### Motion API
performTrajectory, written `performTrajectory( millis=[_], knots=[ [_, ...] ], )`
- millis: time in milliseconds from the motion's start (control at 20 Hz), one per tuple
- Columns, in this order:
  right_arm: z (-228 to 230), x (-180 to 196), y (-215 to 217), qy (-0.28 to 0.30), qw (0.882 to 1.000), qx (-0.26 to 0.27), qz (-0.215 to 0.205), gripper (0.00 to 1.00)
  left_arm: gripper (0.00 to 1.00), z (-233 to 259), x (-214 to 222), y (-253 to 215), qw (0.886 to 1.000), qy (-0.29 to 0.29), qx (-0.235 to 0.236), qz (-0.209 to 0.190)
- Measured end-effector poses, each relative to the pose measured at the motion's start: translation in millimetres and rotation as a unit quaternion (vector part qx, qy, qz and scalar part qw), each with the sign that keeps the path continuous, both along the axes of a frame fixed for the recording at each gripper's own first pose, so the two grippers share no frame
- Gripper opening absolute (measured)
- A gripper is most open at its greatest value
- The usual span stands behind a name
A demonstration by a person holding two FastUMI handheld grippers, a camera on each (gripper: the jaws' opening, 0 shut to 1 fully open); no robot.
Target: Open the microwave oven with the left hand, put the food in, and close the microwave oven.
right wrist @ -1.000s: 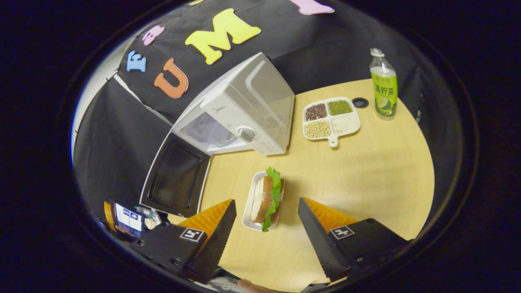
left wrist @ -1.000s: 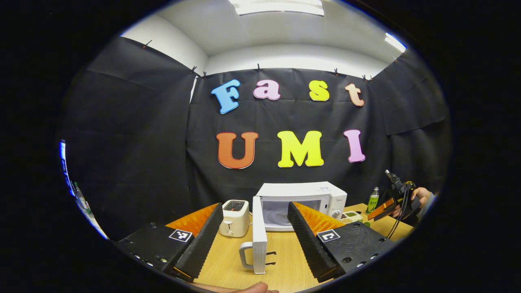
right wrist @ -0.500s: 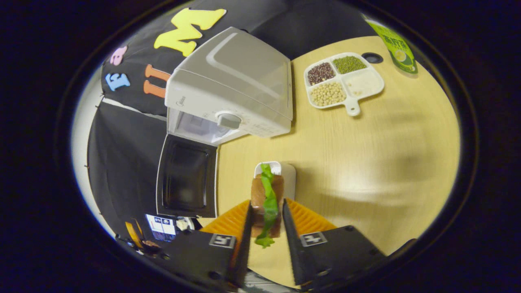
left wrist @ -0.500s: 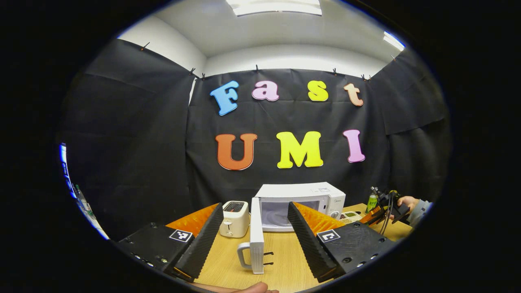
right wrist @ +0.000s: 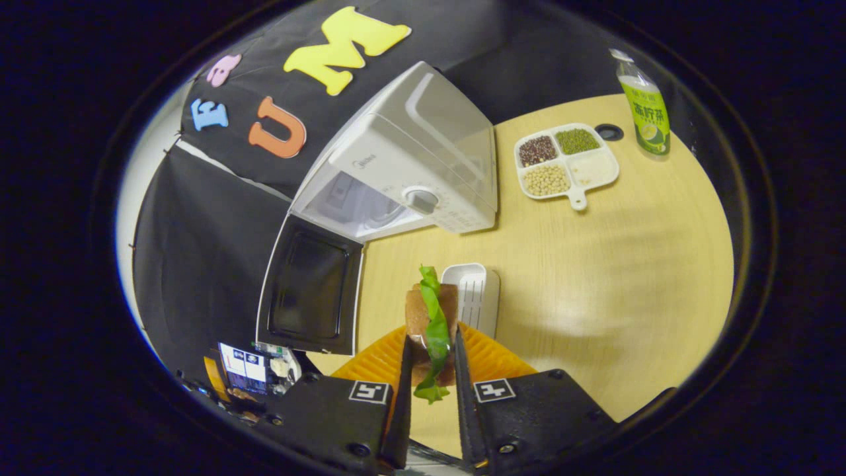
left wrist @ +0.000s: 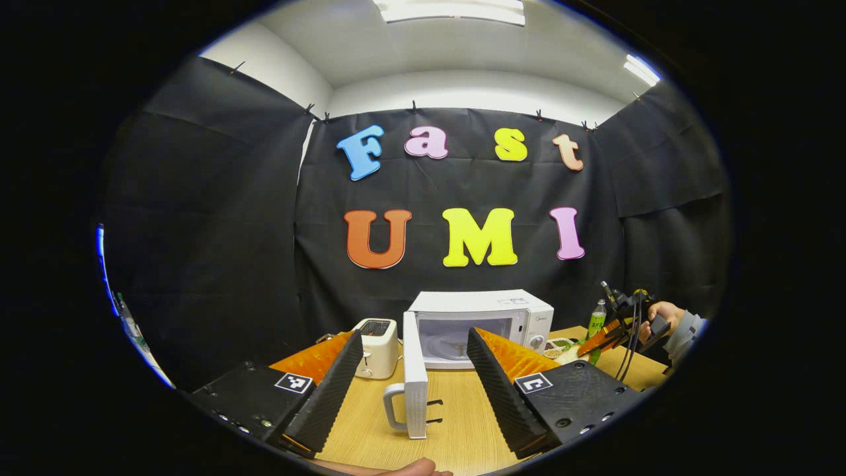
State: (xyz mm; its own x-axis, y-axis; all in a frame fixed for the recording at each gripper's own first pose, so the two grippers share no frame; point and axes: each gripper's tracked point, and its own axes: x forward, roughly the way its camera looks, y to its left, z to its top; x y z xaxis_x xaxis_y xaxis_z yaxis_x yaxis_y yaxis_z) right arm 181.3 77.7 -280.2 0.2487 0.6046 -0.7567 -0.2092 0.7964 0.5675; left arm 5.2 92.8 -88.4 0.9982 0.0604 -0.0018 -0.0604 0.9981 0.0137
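The right gripper [right wrist: 431,370] was clamped on the sandwich [right wrist: 433,324], held above the table [right wrist: 595,277] beside its white tray [right wrist: 472,297], near the microwave [right wrist: 403,178], whose door [right wrist: 310,291] stood open. The left gripper [left wrist: 413,377] was wide open and held nothing, facing the door's edge [left wrist: 415,380].

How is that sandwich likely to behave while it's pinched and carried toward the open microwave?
Probably soft: the sandwich sits squeezed between the right tool's fingers, so the bread may compress. The lettuce hangs loose below and could slip out. It looks light, lifted clear of its white tray.
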Motion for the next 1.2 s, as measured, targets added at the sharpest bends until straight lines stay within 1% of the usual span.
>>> performTrajectory(
  millis=[150,200,300,400,500,650,700,750,800,850,900,950,1000,1100,1150,1200],
  knots=[
    [19.1,-18.7,11.6,-0.069,0.997,-0.040,0.013,0.33,0.95,-3.3,-4.4,7.7,1.000,0.002,-0.002,0.000],
    [23.1,-24.2,15.8,-0.094,0.994,-0.059,0.021,0.33,0.95,-5.0,-3.9,8.8,1.000,0.002,-0.003,-0.001],
    [29.3,-33.6,27.2,-0.146,0.984,-0.095,0.040,0.34,0.95,-7.3,-8.4,10.9,1.000,0.002,-0.005,-0.006],
    [32.6,-41.4,40.7,-0.199,0.970,-0.130,0.059,0.33,0.95,-9.1,-13.1,12.2,1.000,0.004,-0.006,-0.012],
    [31.7,-45.0,56.2,-0.248,0.952,-0.161,0.077,0.33,0.95,-11.4,-15.9,17.6,1.000,0.005,0.002,-0.007],
    [28.7,-50.8,82.9,-0.305,0.926,-0.197,0.101,0.34,0.95,-11.8,-20.3,22.8,1.000,0.005,0.010,-0.003],
    [27.3,-49.9,92.7,-0.318,0.920,-0.203,0.105,0.34,1.00,-12.9,-19.6,23.1,1.000,0.005,0.010,-0.004],
    [25.8,-48.9,102.6,-0.333,0.914,-0.206,0.108,0.34,0.95,-13.3,-20.0,23.9,1.000,0.006,0.011,-0.004],
    [26.1,-45.4,112.4,-0.350,0.907,-0.206,0.108,0.34,1.00,-13.8,-20.2,26.4,1.000,0.006,0.012,-0.003],
    [26.5,-40.7,122.5,-0.366,0.902,-0.204,0.103,0.34,1.00,-14.8,-19.6,28.7,1.000,0.006,0.012,-0.002],
    [27.5,-34.2,134.0,-0.384,0.896,-0.199,0.098,0.34,0.95,-16.5,-19.6,31.1,1.000,0.006,0.012,-0.001],
    [29.4,-27.2,145.7,-0.402,0.891,-0.192,0.090,0.33,0.95,-18.6,-17.1,32.8,1.000,0.008,0.012,-0.001],
    [29.7,-20.6,156.9,-0.416,0.887,-0.184,0.080,0.33,0.95,-20.5,-15.4,34.0,1.000,0.009,0.011,-0.001],
    [27.0,-6.9,177.2,-0.432,0.884,-0.170,0.059,0.33,0.95,-22.7,-13.3,37.2,1.000,0.012,0.011,0.001],
    [24.6,1.7,186.9,-0.437,0.883,-0.164,0.047,0.26,1.00,-23.5,-10.8,39.6,1.000,0.013,0.012,0.004],
    [22.4,10.5,196.2,-0.441,0.883,-0.156,0.032,0.33,0.84,-24.4,-7.0,42.6,1.000,0.011,0.012,0.010]
  ],
)
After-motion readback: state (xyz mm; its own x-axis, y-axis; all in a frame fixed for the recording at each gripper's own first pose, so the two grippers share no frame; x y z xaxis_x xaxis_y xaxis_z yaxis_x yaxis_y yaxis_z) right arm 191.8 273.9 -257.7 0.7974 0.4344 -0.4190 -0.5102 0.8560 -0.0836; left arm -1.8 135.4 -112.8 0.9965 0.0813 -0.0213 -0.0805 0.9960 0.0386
